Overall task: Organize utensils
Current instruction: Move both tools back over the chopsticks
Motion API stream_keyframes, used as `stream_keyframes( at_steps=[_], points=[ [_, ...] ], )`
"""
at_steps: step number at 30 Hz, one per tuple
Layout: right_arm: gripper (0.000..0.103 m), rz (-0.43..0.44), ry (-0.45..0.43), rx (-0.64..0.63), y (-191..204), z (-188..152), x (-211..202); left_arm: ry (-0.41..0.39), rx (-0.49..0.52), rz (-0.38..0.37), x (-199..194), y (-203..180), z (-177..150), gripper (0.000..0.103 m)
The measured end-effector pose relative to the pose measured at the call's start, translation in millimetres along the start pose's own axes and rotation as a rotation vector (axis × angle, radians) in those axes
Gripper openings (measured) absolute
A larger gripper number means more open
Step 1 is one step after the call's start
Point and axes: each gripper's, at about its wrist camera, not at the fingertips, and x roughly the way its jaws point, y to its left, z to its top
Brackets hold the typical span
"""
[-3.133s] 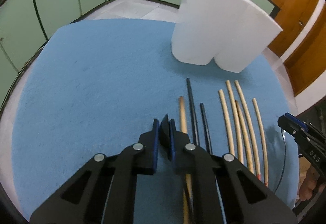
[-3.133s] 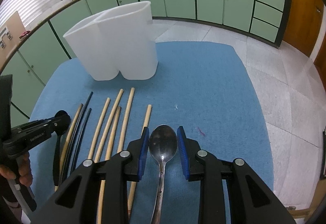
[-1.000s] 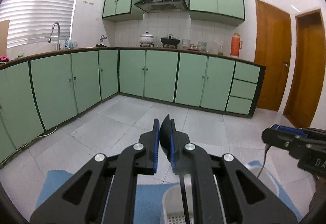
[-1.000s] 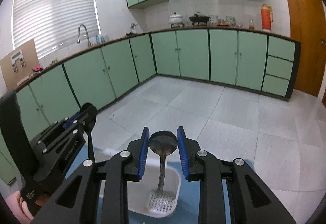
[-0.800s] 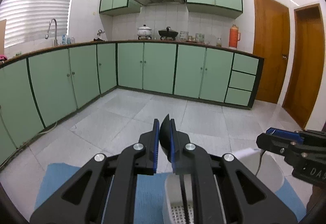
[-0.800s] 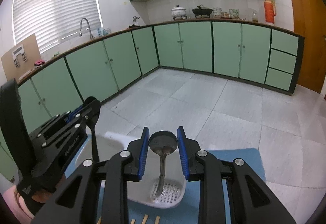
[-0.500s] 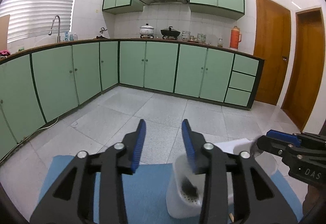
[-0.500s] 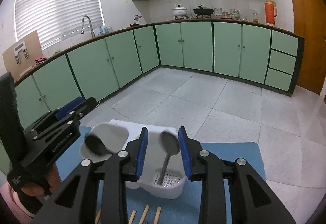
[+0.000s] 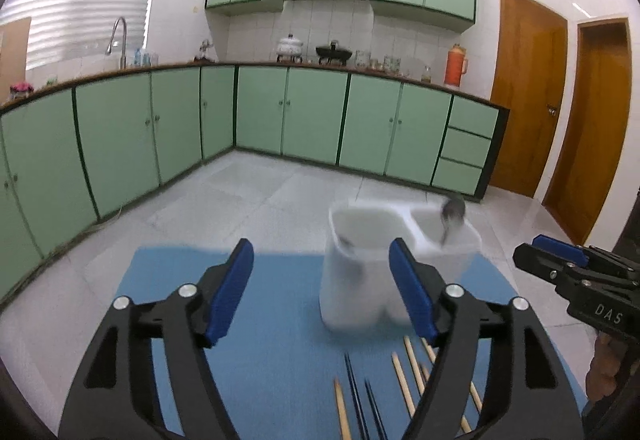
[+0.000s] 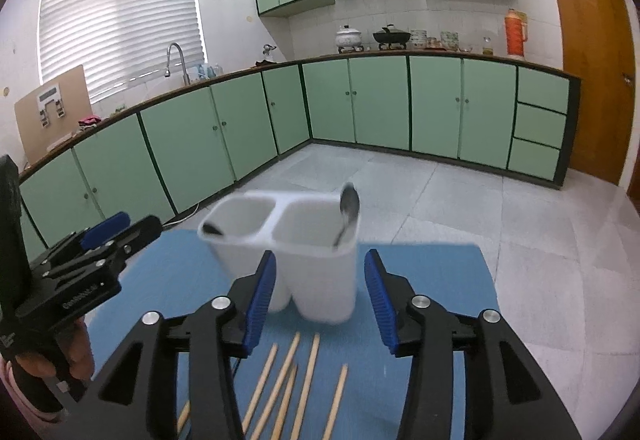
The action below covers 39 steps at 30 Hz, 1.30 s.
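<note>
A white two-compartment utensil holder (image 10: 288,248) stands on the blue mat (image 10: 440,272); it also shows in the left wrist view (image 9: 360,272). A metal spoon (image 10: 348,212) leans in its right compartment, a black spoon (image 10: 212,229) in its left. My right gripper (image 10: 320,296) is open and empty, just in front of the holder. My left gripper (image 9: 324,292) is open and empty, in front of the holder's left side. Wooden chopsticks (image 10: 304,380) and black chopsticks (image 9: 360,396) lie on the mat below the grippers.
Green kitchen cabinets (image 10: 360,108) line the far walls across a tiled floor (image 10: 520,208). The mat's far edge (image 9: 192,250) lies just behind the holder. Each gripper shows in the other's view, the right one (image 9: 580,280) and the left one (image 10: 80,264).
Both grippers opened and let go of their spoons, which now stand in the holder. Both grippers have since drawn back and opened wider; the chopsticks have come into view.
</note>
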Motion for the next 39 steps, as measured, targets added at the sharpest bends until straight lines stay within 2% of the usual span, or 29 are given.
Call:
stream_keyframes(
  at_steps=[2,7,15,22,26,33,35,37,39],
  points=[
    [0.049,0.002,0.008,0.010,-0.2,-12.0,-11.5,0.033,-0.002,0.002,-12.3,1.1,-13.7,0.075],
    [0.066,-0.018,0.041,0.043,1.0,-46.5,-37.9,0.121,-0.009,0.012,-37.3,2.7,-46.5,0.086],
    [0.088,-0.047,0.130,0.037,10.1,-104.2,-72.7,0.237,0.028,0.018,-73.4,3.2,-90.4,0.090],
    [0.089,-0.061,0.209,0.064,15.0,-147.7,-96.0,0.337,-0.008,0.015,-99.3,4.3,-125.3,0.091],
    [0.081,-0.071,0.247,0.075,17.8,-173.4,-104.9,0.370,0.004,0.021,-107.9,-3.0,-139.5,0.091],
    [0.055,-0.104,0.281,0.051,23.7,-197.4,-109.5,0.419,0.020,0.026,-113.0,-9.8,-164.4,0.090],
    [0.049,-0.101,0.287,0.054,23.9,-201.2,-108.7,0.428,0.026,0.027,-112.6,-11.1,-169.1,0.085],
    [0.038,-0.097,0.288,0.054,24.1,-203.8,-107.3,0.440,0.030,0.025,-111.5,-14.4,-173.5,0.081],
    [0.036,-0.099,0.292,0.047,25.2,-206.9,-105.8,0.447,0.033,0.024,-110.1,-16.9,-177.7,0.081]
  ],
)
